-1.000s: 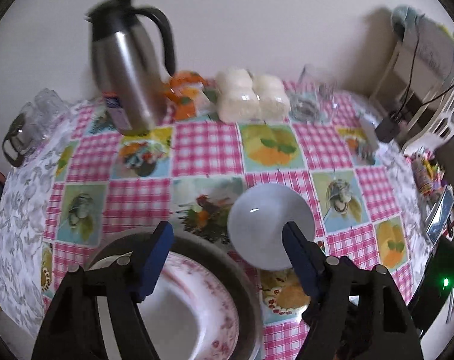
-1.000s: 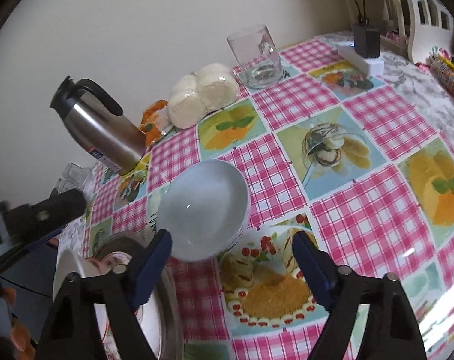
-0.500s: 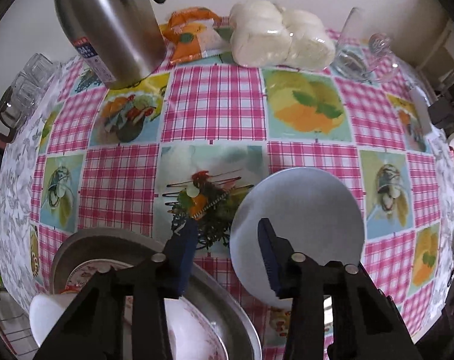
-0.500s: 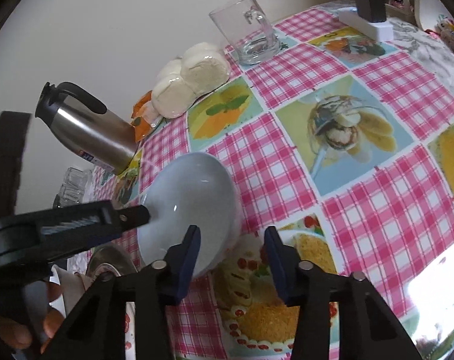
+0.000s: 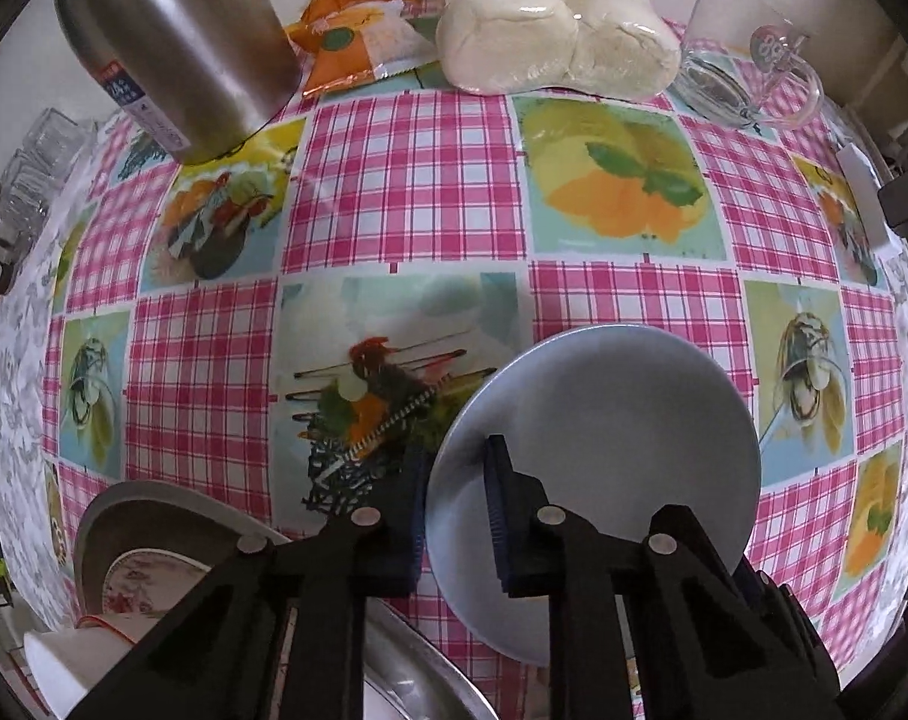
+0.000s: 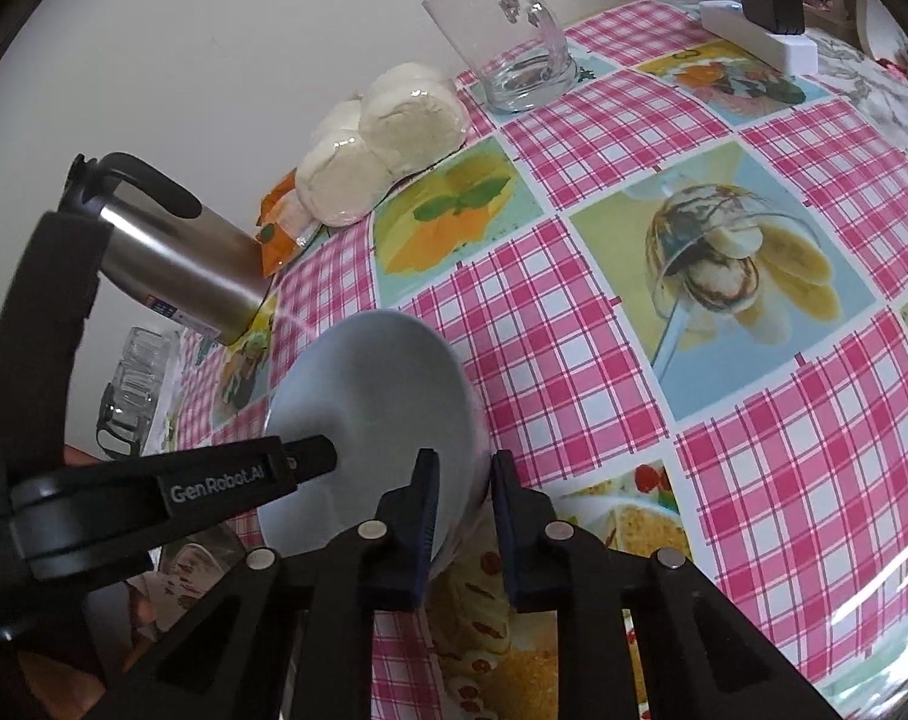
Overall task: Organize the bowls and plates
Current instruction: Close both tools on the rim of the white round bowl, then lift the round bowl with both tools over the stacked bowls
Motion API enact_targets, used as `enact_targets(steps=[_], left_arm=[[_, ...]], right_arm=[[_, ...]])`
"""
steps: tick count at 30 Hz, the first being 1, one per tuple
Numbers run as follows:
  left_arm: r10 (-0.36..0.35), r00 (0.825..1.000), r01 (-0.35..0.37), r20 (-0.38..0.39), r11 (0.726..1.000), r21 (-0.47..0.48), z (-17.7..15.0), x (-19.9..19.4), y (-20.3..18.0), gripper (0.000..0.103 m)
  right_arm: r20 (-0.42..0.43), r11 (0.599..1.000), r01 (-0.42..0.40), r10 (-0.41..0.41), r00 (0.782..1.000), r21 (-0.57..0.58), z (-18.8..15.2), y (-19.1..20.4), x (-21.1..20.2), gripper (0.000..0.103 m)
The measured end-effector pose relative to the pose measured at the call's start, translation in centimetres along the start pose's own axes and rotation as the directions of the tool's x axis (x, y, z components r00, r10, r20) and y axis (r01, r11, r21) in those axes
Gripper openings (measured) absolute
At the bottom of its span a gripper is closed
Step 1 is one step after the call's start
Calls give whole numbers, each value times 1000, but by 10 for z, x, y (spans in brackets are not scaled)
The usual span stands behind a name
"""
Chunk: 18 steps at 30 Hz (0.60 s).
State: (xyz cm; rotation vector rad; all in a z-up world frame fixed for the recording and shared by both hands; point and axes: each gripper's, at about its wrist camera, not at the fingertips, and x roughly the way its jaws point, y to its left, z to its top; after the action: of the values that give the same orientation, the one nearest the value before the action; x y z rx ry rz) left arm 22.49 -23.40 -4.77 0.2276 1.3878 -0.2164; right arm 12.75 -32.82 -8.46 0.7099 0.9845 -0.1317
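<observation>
A pale blue-white bowl (image 5: 622, 420) stands on the checked tablecloth (image 5: 405, 192). My left gripper (image 5: 454, 471) points straight down and is shut on the bowl's left rim, one pad inside and one outside. In the right wrist view the same bowl (image 6: 369, 396) has its near right rim between the pads of my right gripper (image 6: 464, 465), whose jaws are closing and pressing on it. One finger (image 6: 306, 457) of the left gripper shows there over the bowl's left edge. A metal tray (image 5: 153, 495) at the lower left holds a patterned plate (image 5: 147, 576) and a white dish (image 5: 69, 654).
A steel flask (image 5: 177, 42), an orange packet (image 5: 357, 42), wrapped buns (image 5: 550, 42) and a glass mug (image 5: 748, 72) line the far edge by the wall. Glassware (image 5: 21, 180) stands at the left edge. A white power strip (image 6: 760, 36) lies at the far right.
Both grippers came down onto the bowl and closed from wide open onto opposite sides of its rim. The bowl has stayed in place on the cloth.
</observation>
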Motion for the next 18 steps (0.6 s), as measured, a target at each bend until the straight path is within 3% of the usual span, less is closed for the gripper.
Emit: enact_targets(steps=[5,10,18], left_arm=[[-62,998,62,8,998,-19,-4,-7,2,16],[-105,992,105,75,994,-3,-12,-35,0,15],[-200,959,207,203,978,-14,-31,-89,14,15]], right_arm=[[2,1000,-4,4,1000,23,2,-6,-7,19],[49,1000,-8,7,999,14,5,-2,-32,19],[106,999,-19,23,994,-33,0,16,-76,19]])
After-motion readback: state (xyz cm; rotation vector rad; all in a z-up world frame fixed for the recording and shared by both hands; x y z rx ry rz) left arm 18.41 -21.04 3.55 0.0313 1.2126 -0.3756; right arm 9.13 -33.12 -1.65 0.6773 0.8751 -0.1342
